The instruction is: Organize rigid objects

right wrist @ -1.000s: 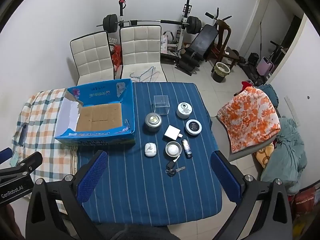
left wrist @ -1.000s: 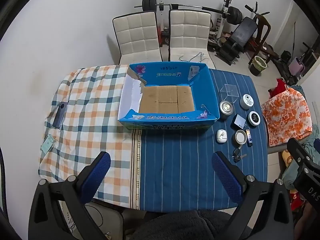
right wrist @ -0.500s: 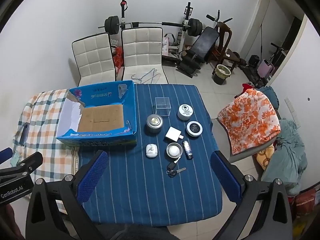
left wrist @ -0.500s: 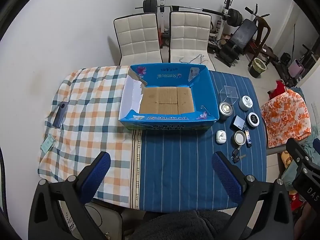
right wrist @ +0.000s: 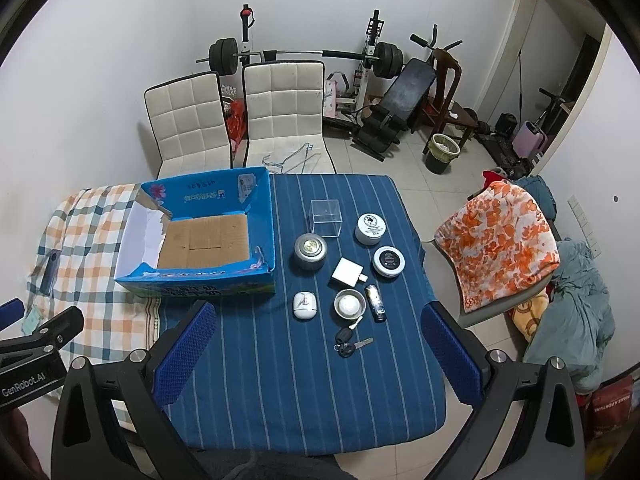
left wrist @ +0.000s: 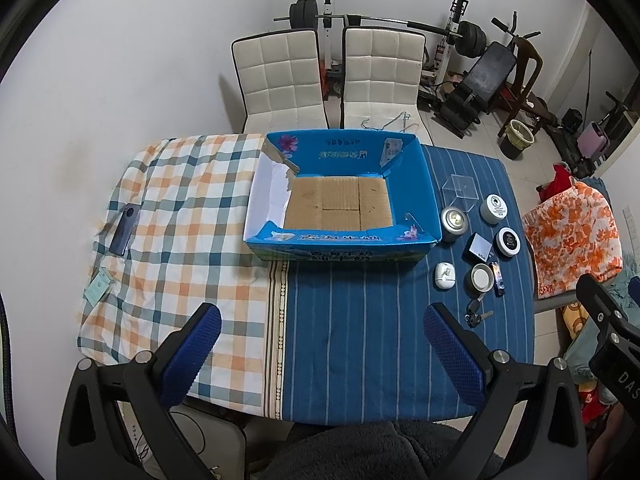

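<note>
Well, from my left gripper (left wrist: pixel 320 356), fingers wide apart and holding nothing, I look down on the box (left wrist: pixel 340 240), which has nothing in it; nothing is sorted yet, I judge. From my right gripper (right wrist: pixel 318 358), likewise spread and holding nothing, the small things lie right of the box: keys (right wrist: pixel 349 344) nearest, tin (right wrist: pixel 310 251) beyond. Next I should lower onto the keys.

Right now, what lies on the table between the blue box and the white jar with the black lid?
In the right wrist view, between the blue box and the white jar with the black lid lie a round metal tin and a flat white square adapter.
</note>
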`<state>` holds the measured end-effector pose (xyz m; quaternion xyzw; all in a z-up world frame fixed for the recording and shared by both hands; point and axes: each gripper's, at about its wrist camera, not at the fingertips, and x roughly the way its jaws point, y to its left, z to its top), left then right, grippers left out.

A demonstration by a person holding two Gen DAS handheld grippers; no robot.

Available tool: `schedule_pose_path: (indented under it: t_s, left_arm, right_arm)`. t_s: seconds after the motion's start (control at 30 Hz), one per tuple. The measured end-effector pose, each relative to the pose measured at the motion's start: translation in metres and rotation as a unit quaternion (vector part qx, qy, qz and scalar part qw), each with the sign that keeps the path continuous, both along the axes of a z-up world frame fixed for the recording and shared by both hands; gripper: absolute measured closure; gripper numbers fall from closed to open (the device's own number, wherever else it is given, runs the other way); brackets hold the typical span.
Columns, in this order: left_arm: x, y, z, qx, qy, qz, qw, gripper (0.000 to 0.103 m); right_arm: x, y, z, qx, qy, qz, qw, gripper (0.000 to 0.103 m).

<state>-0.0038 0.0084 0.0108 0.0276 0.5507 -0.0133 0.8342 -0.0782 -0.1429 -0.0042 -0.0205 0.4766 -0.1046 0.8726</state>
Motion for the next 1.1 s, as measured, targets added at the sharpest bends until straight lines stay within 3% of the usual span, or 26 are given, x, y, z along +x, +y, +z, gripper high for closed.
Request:
schedule_pose_path:
  t_s: [1.1]
  left_arm:
    - [0.001, 0.010, 0.011, -0.004, -0.012, 0.000, 0.9999, 0.000]
  right_arm:
    - [-0.001, 0.003, 0.005, -0.002, -0.004, 0.002, 1.000, 0.000]
